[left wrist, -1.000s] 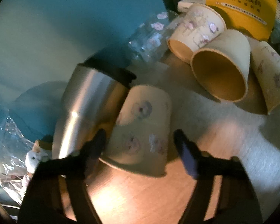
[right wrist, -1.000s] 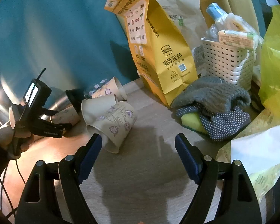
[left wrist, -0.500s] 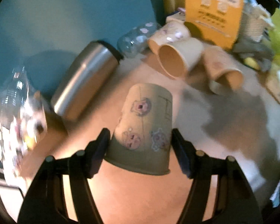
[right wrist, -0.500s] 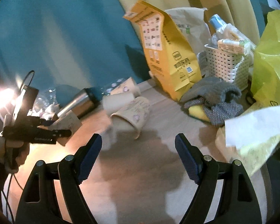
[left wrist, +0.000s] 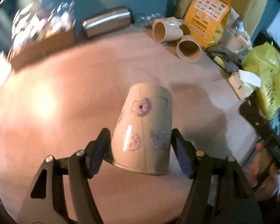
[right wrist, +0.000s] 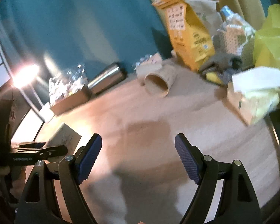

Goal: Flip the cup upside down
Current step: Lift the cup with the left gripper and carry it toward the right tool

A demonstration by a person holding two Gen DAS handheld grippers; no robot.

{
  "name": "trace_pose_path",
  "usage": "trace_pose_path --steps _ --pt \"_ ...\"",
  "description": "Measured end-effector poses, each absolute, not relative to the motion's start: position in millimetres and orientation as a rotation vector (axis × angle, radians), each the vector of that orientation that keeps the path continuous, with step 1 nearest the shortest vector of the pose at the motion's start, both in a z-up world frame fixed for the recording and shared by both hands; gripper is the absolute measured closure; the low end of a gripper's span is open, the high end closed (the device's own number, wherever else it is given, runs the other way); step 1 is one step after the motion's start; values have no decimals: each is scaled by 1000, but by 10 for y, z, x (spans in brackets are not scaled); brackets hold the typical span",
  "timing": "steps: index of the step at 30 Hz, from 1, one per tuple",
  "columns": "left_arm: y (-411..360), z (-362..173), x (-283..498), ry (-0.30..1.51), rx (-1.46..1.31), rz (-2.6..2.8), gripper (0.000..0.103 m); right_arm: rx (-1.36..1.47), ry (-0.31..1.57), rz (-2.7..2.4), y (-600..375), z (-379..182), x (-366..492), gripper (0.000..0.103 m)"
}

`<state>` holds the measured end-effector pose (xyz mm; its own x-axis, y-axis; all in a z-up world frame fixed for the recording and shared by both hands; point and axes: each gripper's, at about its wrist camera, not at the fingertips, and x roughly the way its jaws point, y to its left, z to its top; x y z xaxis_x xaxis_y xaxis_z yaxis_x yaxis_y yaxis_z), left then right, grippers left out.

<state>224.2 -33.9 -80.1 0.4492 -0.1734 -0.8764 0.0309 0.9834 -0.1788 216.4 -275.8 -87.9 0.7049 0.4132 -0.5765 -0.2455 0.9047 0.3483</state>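
Observation:
My left gripper (left wrist: 140, 145) is shut on a cream paper cup (left wrist: 145, 127) with pink and purple cartoon stickers. The cup is held above the wooden table (left wrist: 65, 112), its closed base pointing away from the camera and its open rim toward me. In the right wrist view the same cup (right wrist: 63, 136) shows at the lower left in the left gripper (right wrist: 46, 150). My right gripper (right wrist: 138, 156) is open and empty above the table.
Two paper cups (left wrist: 168, 31) (left wrist: 189, 48) lie on their sides at the back beside a yellow paper bag (left wrist: 209, 16). A steel tumbler (left wrist: 106, 21) lies by the teal wall. A cardboard box (left wrist: 41, 44), a yellow plastic bag (left wrist: 268, 76) and a tissue box (right wrist: 252, 97) edge the table.
My left gripper closed on the cup, lifted it and pulled it back from the tumbler and cup pile toward the table's middle. My right gripper drew back and stayed open.

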Motion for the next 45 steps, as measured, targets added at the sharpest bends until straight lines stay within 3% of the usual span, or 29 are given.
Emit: trace_pose_path --steps 9,26,28,30,45 --pt "-264 -989 1540 1110 -390 -87 35 216 786 481 -2528 -1011 1784 20" --pt "-167 -1209 1418 1133 -439 -88 34 189 842 493 -2333 -1077 1723 20" --pt "-152 -1185 1408 1124 -440 -91 32 188 849 493 -2310 -1078 1722 20" --pt "-122 -1157 1382 1108 -447 -97 20 187 855 498 -2274 -1069 1726 20" --pt "559 -923 910 946 -459 -58 19 126 1011 665 -1365 -1075 1866 20"
